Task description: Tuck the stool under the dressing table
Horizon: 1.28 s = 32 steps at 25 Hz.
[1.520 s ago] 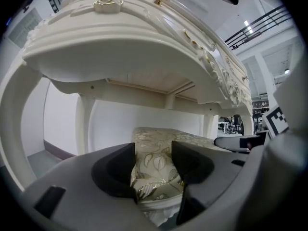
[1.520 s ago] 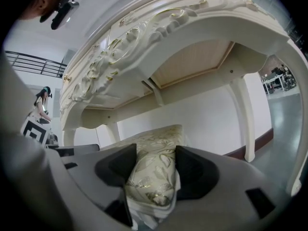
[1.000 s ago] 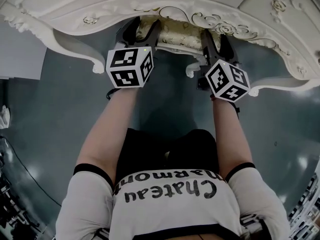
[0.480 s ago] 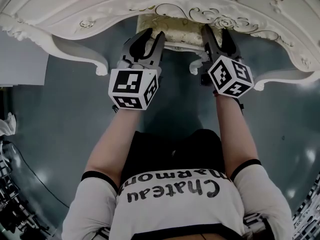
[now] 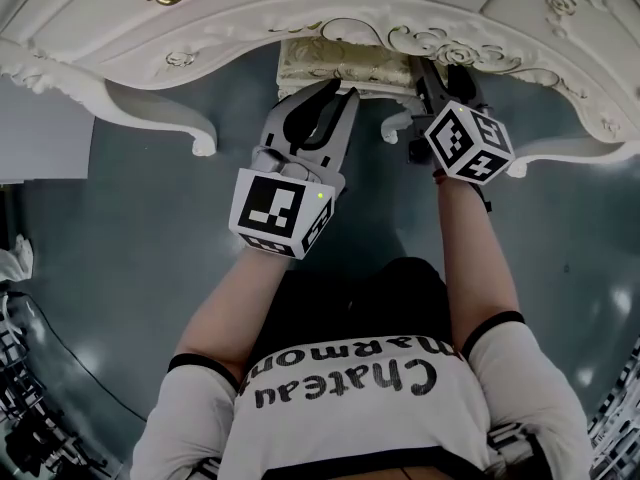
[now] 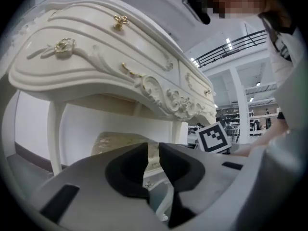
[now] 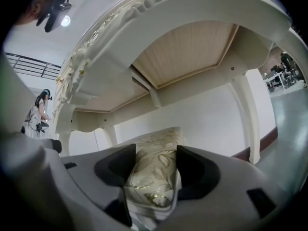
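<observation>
The stool (image 5: 335,60), white with a gold-patterned cushion, stands beneath the ornate white dressing table (image 5: 300,8); only its near edge and one curved leg (image 5: 396,126) show. My right gripper (image 5: 442,74) reaches under the table's edge and is shut on the cushion's near corner (image 7: 159,146), which fills the space between its pads. My left gripper (image 5: 342,90) hangs a little short of the stool, clear of it. Its jaws are closing to a narrow gap with nothing between them (image 6: 153,150). The cushion (image 6: 115,141) lies beyond them.
Curved table legs stand at the left (image 5: 165,118) and the right (image 5: 570,153) of the stool's bay on a grey floor (image 5: 130,258). A white wall backs the space under the table (image 7: 192,114). A person (image 7: 41,112) stands far off.
My left gripper has let go of the stool's edge and drawn back toward the person, its jaws narrowing. The right gripper has stayed on the cushion.
</observation>
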### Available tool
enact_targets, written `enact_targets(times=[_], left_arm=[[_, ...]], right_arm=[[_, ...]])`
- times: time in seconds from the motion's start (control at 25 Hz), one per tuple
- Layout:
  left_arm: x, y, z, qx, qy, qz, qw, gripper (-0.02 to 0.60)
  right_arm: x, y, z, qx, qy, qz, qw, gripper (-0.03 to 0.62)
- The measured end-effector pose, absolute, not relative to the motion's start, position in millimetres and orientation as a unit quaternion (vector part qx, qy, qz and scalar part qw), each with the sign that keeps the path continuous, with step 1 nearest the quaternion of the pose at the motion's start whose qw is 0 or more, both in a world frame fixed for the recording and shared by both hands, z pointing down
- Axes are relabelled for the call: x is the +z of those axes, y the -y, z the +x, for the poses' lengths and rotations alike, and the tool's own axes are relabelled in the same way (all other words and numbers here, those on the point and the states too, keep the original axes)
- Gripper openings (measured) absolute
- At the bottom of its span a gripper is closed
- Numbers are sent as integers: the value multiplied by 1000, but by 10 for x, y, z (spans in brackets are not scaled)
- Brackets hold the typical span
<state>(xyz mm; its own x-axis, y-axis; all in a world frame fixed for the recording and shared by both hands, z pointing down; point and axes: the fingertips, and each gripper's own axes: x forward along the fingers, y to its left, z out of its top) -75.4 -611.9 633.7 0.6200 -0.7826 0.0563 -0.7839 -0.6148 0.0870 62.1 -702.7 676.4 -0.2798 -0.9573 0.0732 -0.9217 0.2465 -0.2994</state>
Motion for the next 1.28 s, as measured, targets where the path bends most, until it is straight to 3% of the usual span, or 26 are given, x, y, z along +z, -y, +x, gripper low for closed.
enact_targets(times=[0.16, 0.36, 0.72, 1.08, 1.28], left_arm=[[6180, 5917, -563, 5, 399, 915, 59, 84], [5900, 5733, -537, -3, 377, 919, 115, 38], [4704, 5330, -581, -9, 352, 921, 169, 28], [3413, 5000, -684, -1, 350, 920, 177, 28], [2431, 4940, -695, -18, 342, 930, 133, 28]], right_arm=[[6750, 6957, 638, -173, -781, -597, 54, 276], [6630, 6692, 542, -173, -775, -607, -39, 276], [5872, 5666, 137, -277, -782, -548, -108, 276], [4250, 5179, -106, -287, -810, -508, -54, 275], [3172, 5115, -229, -255, -826, -502, 11, 275]])
